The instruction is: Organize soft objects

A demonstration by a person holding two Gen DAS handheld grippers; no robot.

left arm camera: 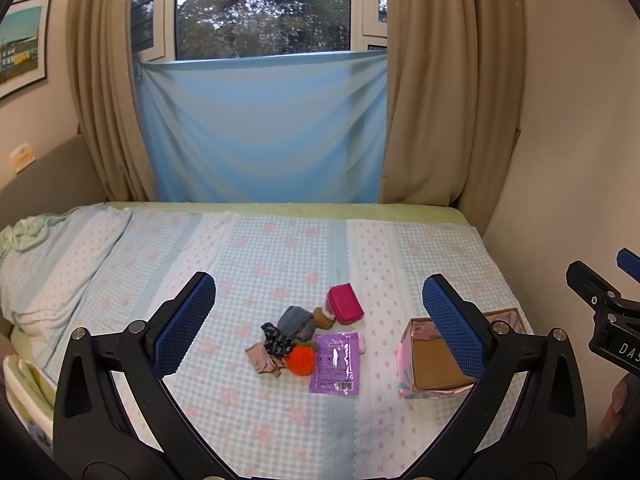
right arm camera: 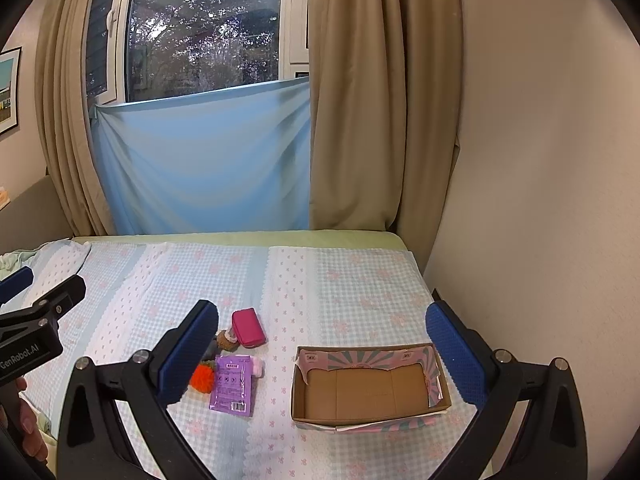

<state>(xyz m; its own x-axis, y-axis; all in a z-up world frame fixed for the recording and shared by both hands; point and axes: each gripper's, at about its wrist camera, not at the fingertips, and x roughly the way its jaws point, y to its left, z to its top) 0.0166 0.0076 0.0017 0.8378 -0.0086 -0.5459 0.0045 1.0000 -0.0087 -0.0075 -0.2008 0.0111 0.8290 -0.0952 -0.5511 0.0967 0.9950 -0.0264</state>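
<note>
A small heap of soft things lies on the bed: an orange pompom, a purple sachet, a magenta pouch, a grey-blue cloth bundle, a dark patterned sock and a beige one. An open cardboard box with pink-teal paper stands right of them, empty inside. My left gripper is open above the heap. My right gripper is open, above the box's left end. The sachet, pompom and pouch show in the right wrist view too.
The bed has a blue checked cover with pink flowers. A rumpled blanket lies at the left. A wall borders the bed on the right, curtains and a blue cloth behind it.
</note>
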